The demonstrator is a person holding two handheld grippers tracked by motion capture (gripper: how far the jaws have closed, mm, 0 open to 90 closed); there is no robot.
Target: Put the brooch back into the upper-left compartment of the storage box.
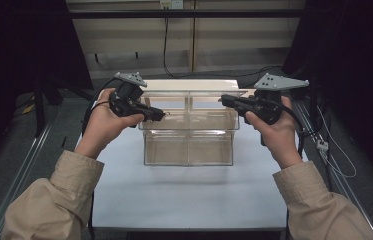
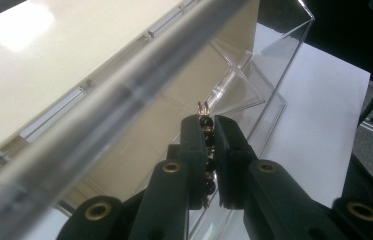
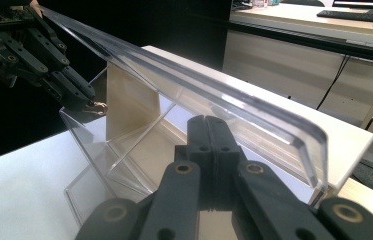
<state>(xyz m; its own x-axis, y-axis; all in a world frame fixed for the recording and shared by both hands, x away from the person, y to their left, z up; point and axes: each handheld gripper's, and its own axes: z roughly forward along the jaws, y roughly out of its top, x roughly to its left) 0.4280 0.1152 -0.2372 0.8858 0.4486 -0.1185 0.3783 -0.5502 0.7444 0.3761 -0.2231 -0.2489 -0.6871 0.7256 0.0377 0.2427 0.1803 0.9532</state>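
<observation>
A clear acrylic box [image 1: 189,147] with compartments stands mid-table. My left gripper [image 1: 161,116] hovers at its upper left corner, shut on a thin string of dark beads [image 2: 206,136] with a small gold clasp [image 2: 203,106] poking out past the tips. In the right gripper view that left gripper [image 3: 86,102] and the gold clasp [image 3: 99,106] hang just over the box's far wall. My right gripper [image 1: 222,100] is held at the box's upper right, jaws pressed together [image 3: 206,122] with nothing showing between them. Both point inward over the box [image 3: 124,150].
The box has a cream back panel [image 2: 49,65] and a thick clear top rail [image 3: 214,95]. White tabletop [image 1: 184,195] lies in front of the box. Metal rails [image 1: 19,175] flank the table; cables [image 1: 331,155] hang at the right.
</observation>
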